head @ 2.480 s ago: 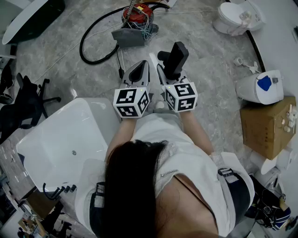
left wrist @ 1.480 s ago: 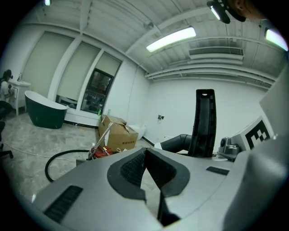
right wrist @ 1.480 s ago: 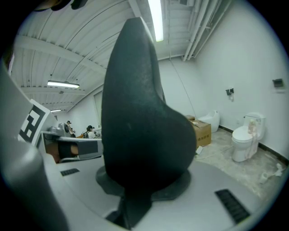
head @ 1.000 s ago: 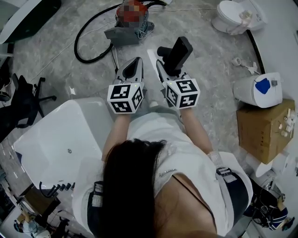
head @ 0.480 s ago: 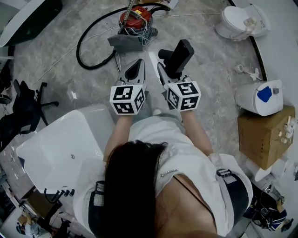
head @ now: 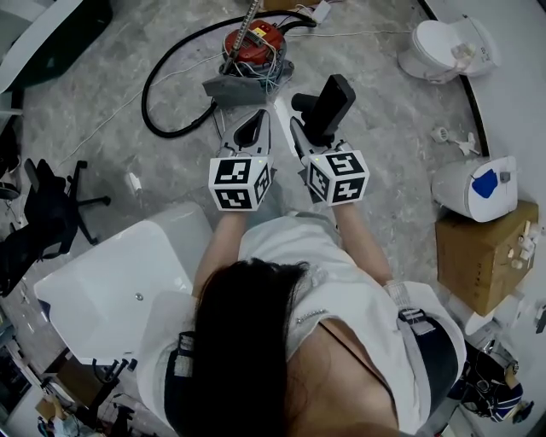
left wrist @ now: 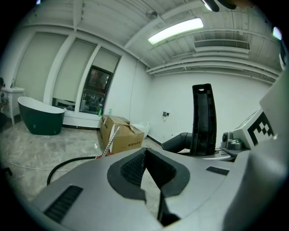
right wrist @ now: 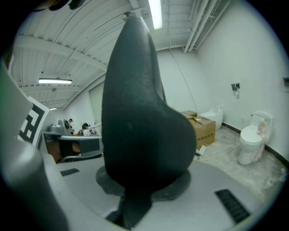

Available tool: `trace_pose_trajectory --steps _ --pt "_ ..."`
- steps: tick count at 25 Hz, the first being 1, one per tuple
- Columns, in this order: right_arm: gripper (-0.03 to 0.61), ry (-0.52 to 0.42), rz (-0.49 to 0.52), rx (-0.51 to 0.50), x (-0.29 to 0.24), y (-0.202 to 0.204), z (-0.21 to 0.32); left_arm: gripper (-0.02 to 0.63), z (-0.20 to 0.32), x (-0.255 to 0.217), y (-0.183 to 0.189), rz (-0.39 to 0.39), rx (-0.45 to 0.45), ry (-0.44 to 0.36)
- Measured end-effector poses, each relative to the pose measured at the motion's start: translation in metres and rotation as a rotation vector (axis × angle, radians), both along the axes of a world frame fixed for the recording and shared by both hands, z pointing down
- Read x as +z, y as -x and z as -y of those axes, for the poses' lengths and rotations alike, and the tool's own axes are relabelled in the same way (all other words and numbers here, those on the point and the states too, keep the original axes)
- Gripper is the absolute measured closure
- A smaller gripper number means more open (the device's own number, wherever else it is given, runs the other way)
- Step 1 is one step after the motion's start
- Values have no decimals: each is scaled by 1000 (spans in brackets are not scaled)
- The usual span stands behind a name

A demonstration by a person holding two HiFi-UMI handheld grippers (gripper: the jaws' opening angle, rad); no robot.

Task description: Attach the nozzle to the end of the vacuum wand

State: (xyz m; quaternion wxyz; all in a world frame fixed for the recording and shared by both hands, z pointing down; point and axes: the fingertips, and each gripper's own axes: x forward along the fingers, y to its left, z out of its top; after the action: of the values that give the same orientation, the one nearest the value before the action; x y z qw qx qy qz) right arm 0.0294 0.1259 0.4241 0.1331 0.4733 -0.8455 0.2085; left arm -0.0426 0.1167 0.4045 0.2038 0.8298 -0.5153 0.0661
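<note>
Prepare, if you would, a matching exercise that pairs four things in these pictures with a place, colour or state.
Things:
1. left gripper
2. right gripper
3. vacuum cleaner
4. cardboard box

Descriptions:
A. brown, by the head view's right edge
B. shut on the black nozzle
C. red, on the floor ahead of both grippers
D. shut, with nothing between the jaws

Pairs: 1-D, 2-B, 3-C, 4-A

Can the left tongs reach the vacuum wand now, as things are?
Probably not yet. The left tongs are shut and empty, and the wand stands farther ahead, at the red vacuum. Nothing seems to block the way between them.
</note>
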Motion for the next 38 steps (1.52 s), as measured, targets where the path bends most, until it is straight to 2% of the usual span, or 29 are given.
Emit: trace_pose_trajectory --steps 9,21,28,38 --pt "480 -19 -1 2 -10 26 48 612 50 -5 22 10 24 -1" --pt "480 -30 2 46 -14 38 87 612 94 -8 29 14 79 -10" --pt "480 -35 9 82 -16 32 91 613 103 -17 31 11 82 -32" --pt "480 -31 1 100 -10 34 102 612 110 -6 33 14 96 -10"
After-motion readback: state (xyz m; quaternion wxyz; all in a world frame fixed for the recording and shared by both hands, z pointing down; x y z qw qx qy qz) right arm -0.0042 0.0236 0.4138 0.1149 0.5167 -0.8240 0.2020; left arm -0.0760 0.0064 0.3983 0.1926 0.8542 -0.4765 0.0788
